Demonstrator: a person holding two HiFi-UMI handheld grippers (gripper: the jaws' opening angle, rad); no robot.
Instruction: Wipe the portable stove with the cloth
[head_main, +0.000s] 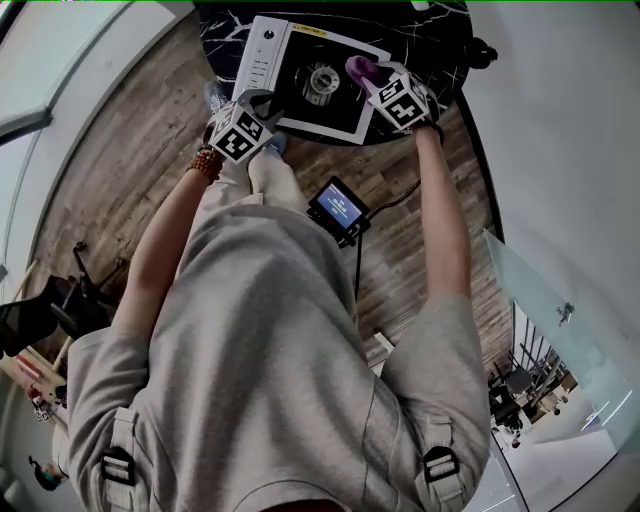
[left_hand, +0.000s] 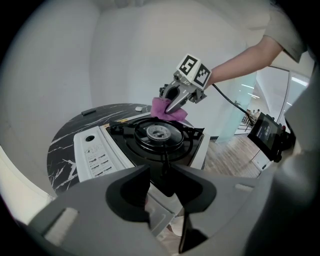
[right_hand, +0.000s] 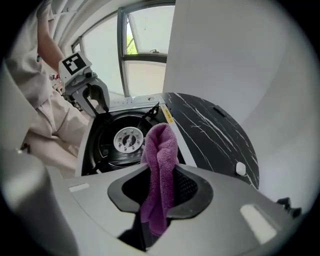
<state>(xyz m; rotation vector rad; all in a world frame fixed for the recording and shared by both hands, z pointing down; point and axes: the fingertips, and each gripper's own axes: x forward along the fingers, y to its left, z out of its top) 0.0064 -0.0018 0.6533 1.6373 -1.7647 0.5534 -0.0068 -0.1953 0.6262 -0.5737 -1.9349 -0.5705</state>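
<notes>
Right tool (right_hand: 159, 174) pinches cloth (right_hand: 160, 145) over portable stove (right_hand: 125, 140); left tool (left_hand: 162, 172) clamps its rim; marble table (right_hand: 212, 131) beneath.

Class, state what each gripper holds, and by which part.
The right gripper pinches the cloth across its middle. The left gripper straddles a corner of the stove; whether it clamps cannot be told.

Daylight poured from a window (right_hand: 145, 55) beyond the jaws, overexposed to white. Fisheye bending and a black vignette ringed both gripper views. The right gripper (right_hand: 159, 195), nearest the lens, was soft.
</notes>
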